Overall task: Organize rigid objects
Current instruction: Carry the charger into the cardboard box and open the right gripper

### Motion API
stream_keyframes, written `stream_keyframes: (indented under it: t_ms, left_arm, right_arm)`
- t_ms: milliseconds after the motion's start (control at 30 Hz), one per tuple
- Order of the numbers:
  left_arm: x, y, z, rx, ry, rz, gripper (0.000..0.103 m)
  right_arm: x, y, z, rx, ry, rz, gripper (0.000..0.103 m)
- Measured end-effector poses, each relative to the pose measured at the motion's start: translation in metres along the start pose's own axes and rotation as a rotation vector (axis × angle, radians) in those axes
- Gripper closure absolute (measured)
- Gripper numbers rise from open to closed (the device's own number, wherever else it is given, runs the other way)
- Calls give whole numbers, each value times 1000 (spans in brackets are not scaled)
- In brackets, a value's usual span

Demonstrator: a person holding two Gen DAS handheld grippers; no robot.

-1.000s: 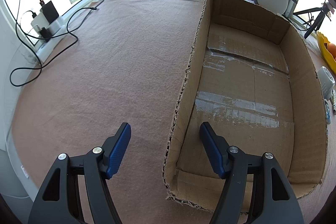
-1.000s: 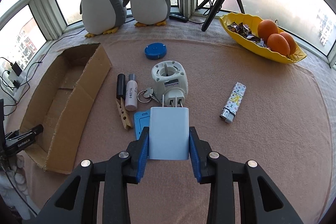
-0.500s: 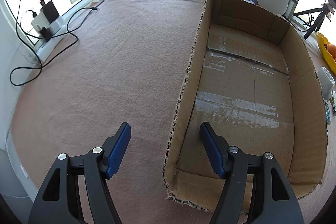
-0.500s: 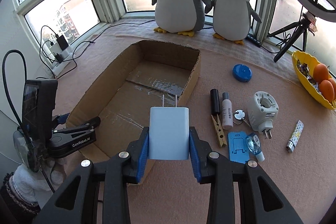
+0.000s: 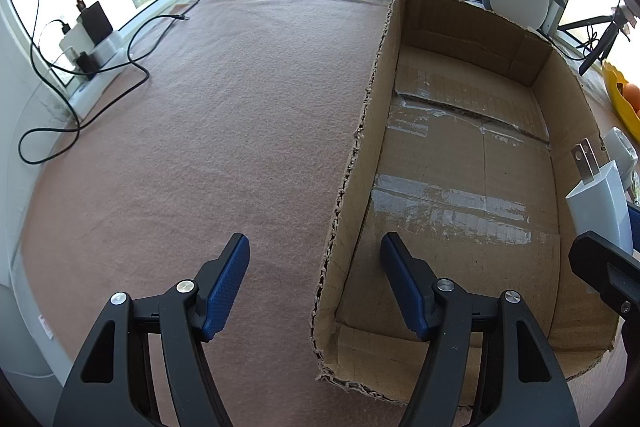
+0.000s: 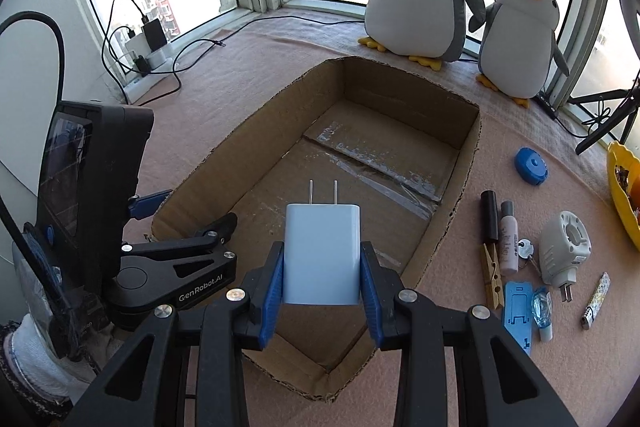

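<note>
So, your right gripper [image 6: 322, 255] has the charger [image 6: 322, 247] up over the box [image 6: 404, 107].
Right jaws are clenched on the white charger's sides, prongs pointing away from you, and it hangs above the near end of the empty cardboard box, not touching it. Your left gripper [image 5: 315, 243] is released, jaws wide and straddling the box's left wall, one finger outside over the pink surface [image 5: 200, 107], one inside, neither pressing the cardboard. The other small bits, like the clothespin [image 6: 492, 275] and lighter [image 6: 596, 301], lie on the surface right of the box.
</note>
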State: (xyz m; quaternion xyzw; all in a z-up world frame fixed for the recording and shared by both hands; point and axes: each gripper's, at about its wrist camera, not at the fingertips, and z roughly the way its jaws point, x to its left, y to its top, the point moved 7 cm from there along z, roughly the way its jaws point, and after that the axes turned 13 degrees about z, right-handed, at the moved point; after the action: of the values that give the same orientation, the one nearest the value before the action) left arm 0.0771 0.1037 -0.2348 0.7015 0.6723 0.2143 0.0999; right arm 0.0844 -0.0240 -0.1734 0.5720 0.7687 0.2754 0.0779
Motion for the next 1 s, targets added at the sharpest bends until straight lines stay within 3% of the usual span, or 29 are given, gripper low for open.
stream_keyframes:
  t_ms: [300,467,600,1000]
  left_arm:
    - [0,0,0,0,0,0,35]
    - [0,0,0,-2,2,2,35]
    - [0,0,0,-2,2,3,35]
    - [-1,0,0,-3,3,5,35]
  right_arm:
    - [4,-4,7,18,-8,-20,71]
    - [6,-3,4,6,-2,-23,62]
    - [3,-2,1,0,0,-11,62]
    - [-37,7,-29,-61,-23,86,62]
